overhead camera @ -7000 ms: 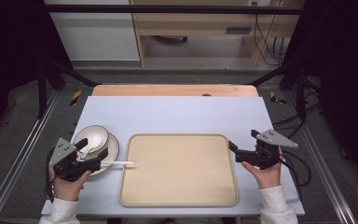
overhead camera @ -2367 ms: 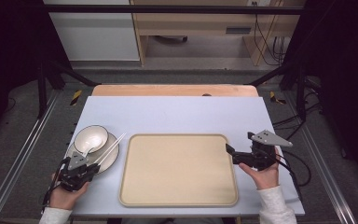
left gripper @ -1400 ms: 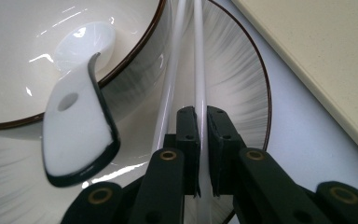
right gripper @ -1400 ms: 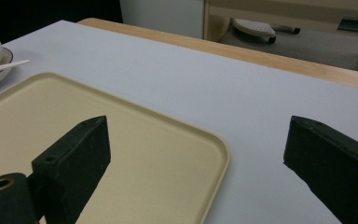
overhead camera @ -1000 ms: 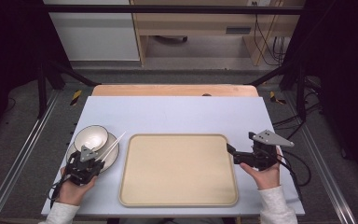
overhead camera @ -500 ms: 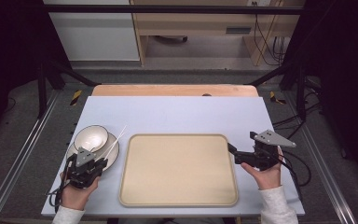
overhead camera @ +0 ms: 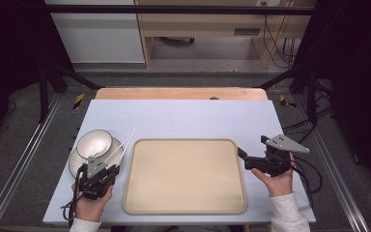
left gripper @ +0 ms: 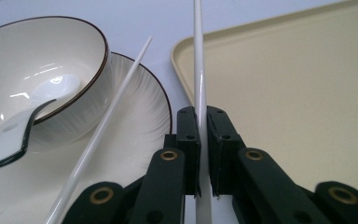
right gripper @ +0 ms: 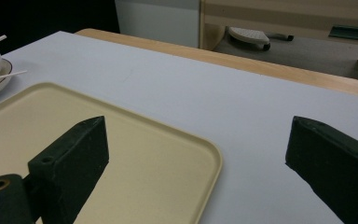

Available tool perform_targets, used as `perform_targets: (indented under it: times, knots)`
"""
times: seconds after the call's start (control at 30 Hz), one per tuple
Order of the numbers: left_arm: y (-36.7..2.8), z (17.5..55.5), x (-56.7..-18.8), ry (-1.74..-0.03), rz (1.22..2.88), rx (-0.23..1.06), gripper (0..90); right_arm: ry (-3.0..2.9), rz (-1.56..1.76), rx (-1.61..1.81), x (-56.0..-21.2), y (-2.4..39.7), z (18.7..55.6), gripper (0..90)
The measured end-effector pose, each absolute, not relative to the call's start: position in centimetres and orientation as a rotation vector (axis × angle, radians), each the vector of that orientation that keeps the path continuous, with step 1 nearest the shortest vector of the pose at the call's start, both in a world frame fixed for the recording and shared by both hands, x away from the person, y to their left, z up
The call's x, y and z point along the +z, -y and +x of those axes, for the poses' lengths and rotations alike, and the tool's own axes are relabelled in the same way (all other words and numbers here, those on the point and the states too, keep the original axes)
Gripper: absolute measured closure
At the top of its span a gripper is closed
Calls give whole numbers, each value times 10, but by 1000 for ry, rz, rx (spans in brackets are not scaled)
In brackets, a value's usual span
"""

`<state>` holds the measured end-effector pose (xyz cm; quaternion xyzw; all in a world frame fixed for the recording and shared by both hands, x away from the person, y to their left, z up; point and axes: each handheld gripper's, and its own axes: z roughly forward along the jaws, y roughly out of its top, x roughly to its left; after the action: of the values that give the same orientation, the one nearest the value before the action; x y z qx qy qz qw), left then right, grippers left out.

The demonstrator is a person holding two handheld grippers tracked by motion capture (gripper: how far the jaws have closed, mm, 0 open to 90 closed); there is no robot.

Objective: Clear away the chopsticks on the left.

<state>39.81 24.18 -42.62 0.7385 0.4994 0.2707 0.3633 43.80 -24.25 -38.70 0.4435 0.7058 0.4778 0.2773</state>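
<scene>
Left gripper (left gripper: 200, 154) jaws clamp a chopstick (left gripper: 198, 70) over the pale-blue table (overhead camera: 183, 118) (dark room); right gripper (right gripper: 196, 154) jaws apart.

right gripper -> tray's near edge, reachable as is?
Probably yes. The right gripper is open and empty, its jaws either side of the tray rim's right edge in its own view, with bare table between and nothing blocking.

The left hand-held gripper (overhead camera: 107, 169) is clamped tight on a chopstick (left gripper: 199, 84). The right hand-held gripper (overhead camera: 243, 157) gapes wide, held low.
</scene>
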Motion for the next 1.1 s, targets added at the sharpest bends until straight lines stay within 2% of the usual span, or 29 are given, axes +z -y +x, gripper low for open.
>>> perform_targets:
  times: [0.4, 0.5, 1.1]
  knots:
    - [-210, 393, -419, -1315, 1810, 695, 845, -1899, 1190, 1287, -388, 244, 438, 58]
    - [-204, 389, -425, -1348, 1757, 677, 845, -1900, 1193, 1289, -388, 243, 438, 58]
    - [-191, 386, -461, -1440, 1684, 675, 844, -1909, 1194, 1279, -390, 243, 440, 61]
